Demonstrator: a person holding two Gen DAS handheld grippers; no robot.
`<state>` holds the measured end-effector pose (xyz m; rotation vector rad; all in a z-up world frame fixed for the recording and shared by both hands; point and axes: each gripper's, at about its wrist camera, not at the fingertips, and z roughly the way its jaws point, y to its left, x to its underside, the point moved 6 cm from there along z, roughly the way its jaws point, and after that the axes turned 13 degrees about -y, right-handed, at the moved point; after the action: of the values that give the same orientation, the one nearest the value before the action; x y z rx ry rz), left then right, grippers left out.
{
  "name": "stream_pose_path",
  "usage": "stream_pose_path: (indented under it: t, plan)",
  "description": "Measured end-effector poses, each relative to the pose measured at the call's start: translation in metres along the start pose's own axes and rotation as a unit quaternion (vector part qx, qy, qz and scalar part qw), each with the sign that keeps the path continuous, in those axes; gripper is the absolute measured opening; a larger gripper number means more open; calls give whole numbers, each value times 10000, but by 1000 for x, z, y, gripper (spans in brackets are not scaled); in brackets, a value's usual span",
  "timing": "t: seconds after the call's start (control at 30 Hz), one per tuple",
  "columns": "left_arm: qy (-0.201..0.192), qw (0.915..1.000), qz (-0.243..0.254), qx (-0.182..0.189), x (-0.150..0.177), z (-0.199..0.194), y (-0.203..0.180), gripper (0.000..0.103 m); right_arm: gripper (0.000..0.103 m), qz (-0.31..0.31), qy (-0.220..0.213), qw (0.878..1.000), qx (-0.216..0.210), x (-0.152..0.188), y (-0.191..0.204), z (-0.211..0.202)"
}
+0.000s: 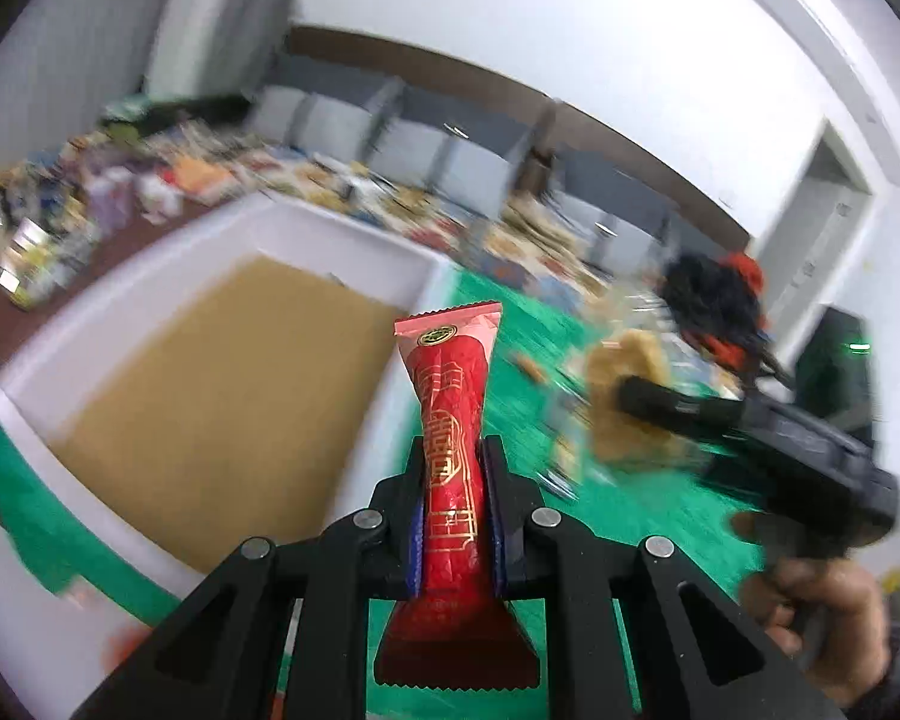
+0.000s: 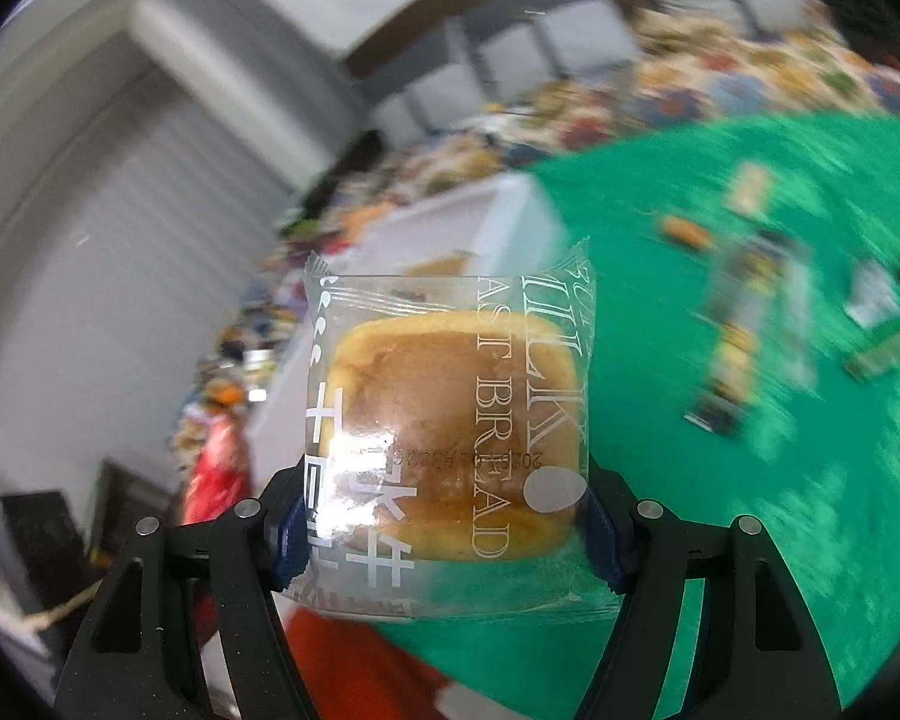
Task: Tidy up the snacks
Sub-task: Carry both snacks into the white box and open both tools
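Left tongs [image 1: 455,483]: we have them closed around the waist of one long red foil snack packet with gold print [image 1: 450,420], its crimped ends poking out front and back.
Right tongs [image 2: 444,519]: we have them pressed against both sides of one clear plastic packet holding a square golden milk toast bread [image 2: 450,426].
Landmark: one white open box with a brown cardboard floor [image 1: 210,396]; nothing shows inside it.
Where the snacks are: the red packet hangs just beside the box's near right wall; the bread is carried further right of the box, over the green cloth-covered counter [image 2: 720,540].
Handling, red packet: we judge it light, crinkly and slick; the waist is where to take hold.
Handling, bread: soft and crushable, so we would squeeze gently at the wrapper's edges.
Loose snacks: several small packets [image 2: 744,324] lie right of the box, too blurred to count.
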<state>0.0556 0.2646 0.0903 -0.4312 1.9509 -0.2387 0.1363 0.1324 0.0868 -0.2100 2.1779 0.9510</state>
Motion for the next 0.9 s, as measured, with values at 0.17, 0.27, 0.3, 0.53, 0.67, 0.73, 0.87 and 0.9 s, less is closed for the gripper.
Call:
stream_pose_path:
  t: [0.17, 0.27, 0.3, 0.53, 0.67, 0.73, 0.87, 0.9]
  plan:
    - [38, 9945, 248, -1019, -32, 27, 89, 15, 74, -561, 75, 9970, -537, -15, 84, 50]
    - [185, 9869, 333, -1569, -33, 44, 135, 18, 77, -785, 277, 9940, -705, -6, 116, 90]
    - [223, 9836, 349, -1754, -31, 50, 147, 29, 78, -840, 365, 9934, -697, 1, 122, 104]
    - [170, 9709, 144, -2383, -6, 45, 202, 87, 86, -1170, 1024, 9876, -225, 37, 115, 156]
    - [211, 9713, 52, -2368, 9, 43, 194, 87, 86, -1325, 566, 9895, -131, 23, 98, 128]
    - [215, 9732, 71, -2289, 13, 45, 181, 87, 86, -1371, 347, 9899, -13, 14, 86, 115]
    - [200, 9781, 372, -2040, 20, 54, 142, 87, 86, -1318, 127, 9905, 362, 9, 38, 87]
    - [215, 9788, 460, -1984, 22, 56, 133, 87, 86, -1343, 59, 9896, 506, 11, 15, 76]
